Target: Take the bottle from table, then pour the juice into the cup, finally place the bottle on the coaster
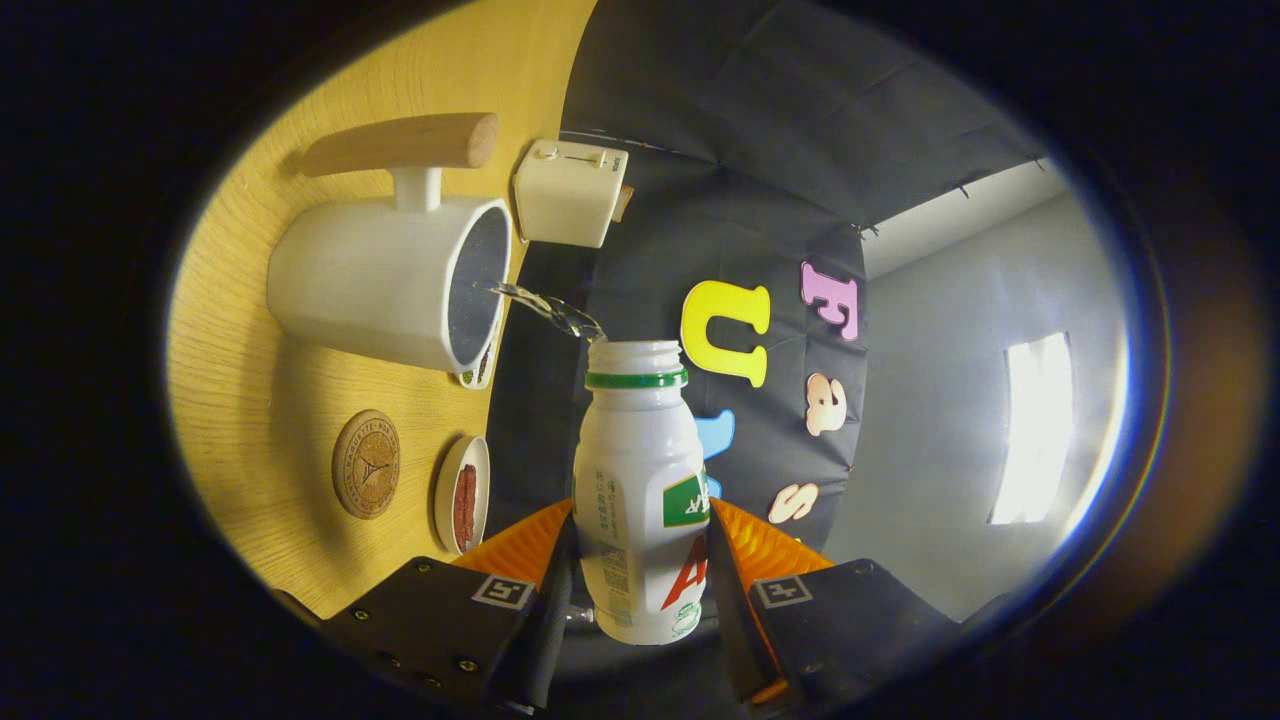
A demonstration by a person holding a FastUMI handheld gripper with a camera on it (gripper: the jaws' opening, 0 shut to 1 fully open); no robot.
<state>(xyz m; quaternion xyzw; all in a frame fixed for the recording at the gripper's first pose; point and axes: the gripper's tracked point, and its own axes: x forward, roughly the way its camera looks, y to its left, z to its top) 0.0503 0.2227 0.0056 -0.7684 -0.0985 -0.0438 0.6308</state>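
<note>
Table: light wood with a visible grain, seen turned on its side in the gripper view, so that its far edge meets the booth's black cloth wall.
Cup: white, wide, with a wooden bar handle on a white stem; it stands on the table at about 10 o'clock from the fingertips, mouth turned towards the wall.
Toaster: small and cream-coloured, at 11 to 12 o'clock, just beyond the cup, at the table's far edge.
Coaster: round, cork-brown, with a stamped pattern, at 9 o'clock, apart from the cup.
Small dish: white, with something dark red in it, at 9 o'clock, just beside the coaster, nearer the table's edge.
</note>
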